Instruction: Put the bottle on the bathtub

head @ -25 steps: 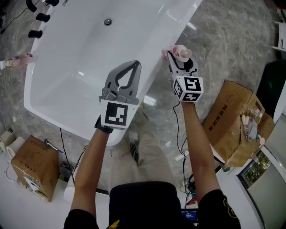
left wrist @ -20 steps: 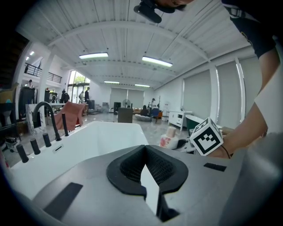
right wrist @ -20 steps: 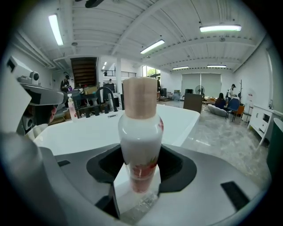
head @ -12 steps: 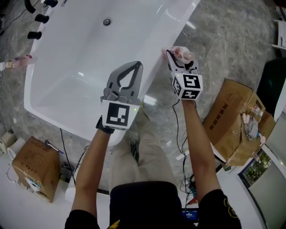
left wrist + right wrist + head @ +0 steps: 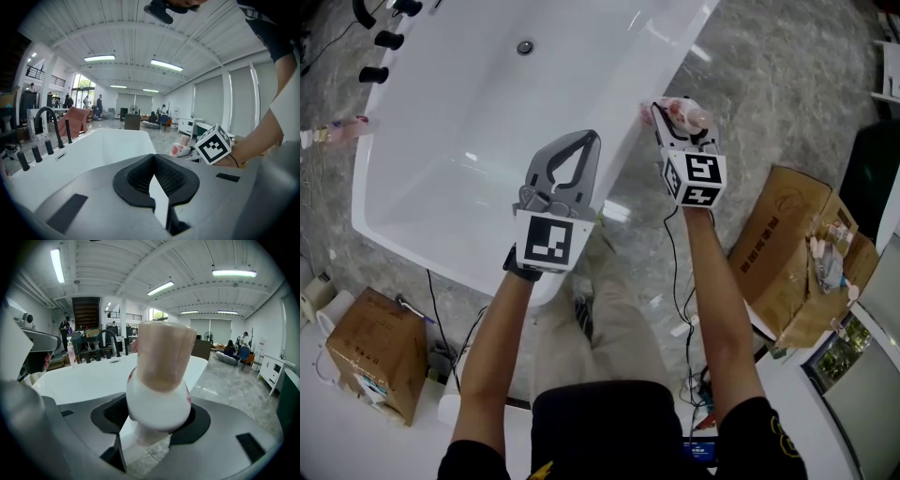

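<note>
1. Grey veined marble floor [image 5: 769,84]. It runs under and around everything listed.
2. Glossy white freestanding bathtub [image 5: 441,141]. It lies diagonally across the upper left of the head view, and its long right-hand rim runs toward the person.
3. Person, standing at the tub's near end. Both bare forearms reach forward, with a gripper in each hand.
4. Open brown cardboard box [image 5: 787,234], on the floor to the right, holding loose packaging.
5. Closed brown cardboard box [image 5: 370,347], on the floor at lower left, apart from the tub.
6. Left gripper [image 5: 586,141], grey with black pads. It hovers over the tub's near end with its jaw tips brought together and nothing between them. Its marker cube [image 5: 548,241] faces the head camera.
7. Right gripper [image 5: 680,124], same make. It is held at the tub's right-hand rim. Its jaws have just been opening and stand wide on either side of item 9.
8. Black tap fittings [image 5: 380,37], in a row at the tub's far left corner.
9. Round-bodied white plastic bottle with red print and a tall pale pink cap [image 5: 686,112]. It is roughly upright between the right gripper's pads, with its base at the outer edge of the tub's right-hand rim. The views do not show whether the base sits fully on the rim.
10. Round metal drain [image 5: 526,45], set in the tub floor at the far end.
</note>
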Demonstrator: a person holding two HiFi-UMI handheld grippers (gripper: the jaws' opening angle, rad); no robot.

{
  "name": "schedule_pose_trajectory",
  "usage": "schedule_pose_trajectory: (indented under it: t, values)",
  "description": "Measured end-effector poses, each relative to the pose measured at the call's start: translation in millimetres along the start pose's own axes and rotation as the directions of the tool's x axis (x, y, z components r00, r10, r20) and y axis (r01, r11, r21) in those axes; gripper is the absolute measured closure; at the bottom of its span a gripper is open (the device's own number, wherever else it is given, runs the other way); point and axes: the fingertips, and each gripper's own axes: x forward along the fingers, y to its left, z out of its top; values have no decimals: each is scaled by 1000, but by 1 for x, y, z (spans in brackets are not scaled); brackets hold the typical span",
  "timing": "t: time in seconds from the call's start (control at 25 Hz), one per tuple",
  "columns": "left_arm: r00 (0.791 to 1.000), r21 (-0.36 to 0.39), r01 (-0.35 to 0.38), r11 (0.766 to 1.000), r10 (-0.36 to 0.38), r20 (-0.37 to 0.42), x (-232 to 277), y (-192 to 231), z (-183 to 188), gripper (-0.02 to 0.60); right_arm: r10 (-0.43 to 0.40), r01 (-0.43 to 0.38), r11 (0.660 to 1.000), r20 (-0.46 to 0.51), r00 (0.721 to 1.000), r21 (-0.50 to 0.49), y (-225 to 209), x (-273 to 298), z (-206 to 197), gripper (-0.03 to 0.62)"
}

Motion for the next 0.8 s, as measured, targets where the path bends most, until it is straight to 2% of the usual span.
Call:
schedule_pose_trajectory:
  t: [0.12,0.48,0.8]
  values:
    - [1000,-2,2,1000,-2,-2,0,-2,-1,563,12,-12,1000,16,1000,-5,4,1,4,367]
    - [1000,-20,3,1000,-3,-1,2,-2,-3,563,48,-49,999,73,996,8,8,2,10,370]
    - [1000,-20,11,1000,-11,-12,4,-7,-7,563,116,-118,993,110,987,12,9,1,12,372]
